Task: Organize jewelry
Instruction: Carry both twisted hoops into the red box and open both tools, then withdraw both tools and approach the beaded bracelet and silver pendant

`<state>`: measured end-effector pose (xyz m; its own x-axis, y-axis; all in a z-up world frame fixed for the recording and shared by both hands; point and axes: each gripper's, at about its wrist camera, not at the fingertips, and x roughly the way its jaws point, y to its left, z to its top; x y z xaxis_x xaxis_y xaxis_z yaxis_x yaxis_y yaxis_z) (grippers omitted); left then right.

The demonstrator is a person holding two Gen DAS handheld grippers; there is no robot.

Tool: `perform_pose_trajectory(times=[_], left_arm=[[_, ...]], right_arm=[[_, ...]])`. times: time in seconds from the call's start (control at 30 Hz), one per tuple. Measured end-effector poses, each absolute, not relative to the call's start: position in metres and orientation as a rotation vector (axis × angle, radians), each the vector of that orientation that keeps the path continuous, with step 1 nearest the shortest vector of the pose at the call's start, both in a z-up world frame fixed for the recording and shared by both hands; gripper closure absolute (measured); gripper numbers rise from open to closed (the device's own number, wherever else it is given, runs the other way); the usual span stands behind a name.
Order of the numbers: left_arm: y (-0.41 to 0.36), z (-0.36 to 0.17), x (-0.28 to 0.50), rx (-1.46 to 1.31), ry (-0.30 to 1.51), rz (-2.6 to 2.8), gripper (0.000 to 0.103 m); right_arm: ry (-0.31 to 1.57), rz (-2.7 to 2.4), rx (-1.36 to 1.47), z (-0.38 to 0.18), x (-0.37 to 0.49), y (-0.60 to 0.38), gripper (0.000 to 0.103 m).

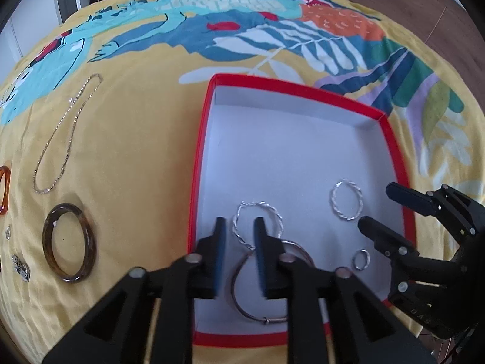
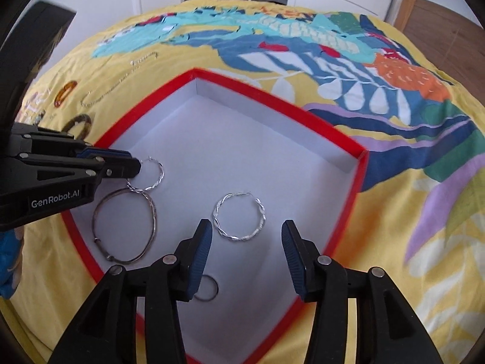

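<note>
A red box (image 1: 200, 157) with a white floor lies on the bed cover. On its floor are a twisted silver hoop (image 1: 274, 212), a second twisted hoop (image 1: 347, 200), a thin metal bangle (image 1: 239, 297) and a small ring (image 1: 361, 259). My left gripper (image 1: 239, 227) hangs open over the first hoop, whose near part shows in the gap with the pads clear of it. My right gripper (image 2: 246, 227) is open just above the second hoop (image 2: 239, 217). The right wrist view shows the left gripper (image 2: 133, 165) at the first hoop (image 2: 148, 176), beside the bangle (image 2: 127, 227).
Left of the box, on the yellow patterned cover (image 1: 130, 157), lie a thin chain necklace (image 1: 60, 139), a tortoiseshell bangle (image 1: 69, 242), an amber clip (image 1: 4, 188) and small sparkly pieces (image 1: 21, 267). White wardrobes stand beyond the bed.
</note>
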<state>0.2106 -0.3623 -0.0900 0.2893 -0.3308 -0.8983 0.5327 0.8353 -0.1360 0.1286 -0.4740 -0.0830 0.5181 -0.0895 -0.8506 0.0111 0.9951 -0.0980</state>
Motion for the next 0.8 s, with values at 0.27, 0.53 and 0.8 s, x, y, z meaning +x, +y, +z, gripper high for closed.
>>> perform_pose_trajectory(times=[0.27, 0.53, 0.8], left_arm=[[-0.347, -0.045, 0.186, 0.194, 1.085, -0.640, 0.073], [-0.286, -0.006, 0.149, 0.169, 1.035, -0.610, 0.073], [-0.187, 0.010, 0.117, 0.143, 1.013, -0.475, 0.073]], right_arm=[[0.947, -0.116, -0.008, -0.041, 0.087, -0.474, 0.052], [0.859, -0.119, 0.105, -0.002, 0.043, -0.454, 0.051], [0.790, -0.041, 0.114, 0.026, 0.017, -0.394, 0.051]])
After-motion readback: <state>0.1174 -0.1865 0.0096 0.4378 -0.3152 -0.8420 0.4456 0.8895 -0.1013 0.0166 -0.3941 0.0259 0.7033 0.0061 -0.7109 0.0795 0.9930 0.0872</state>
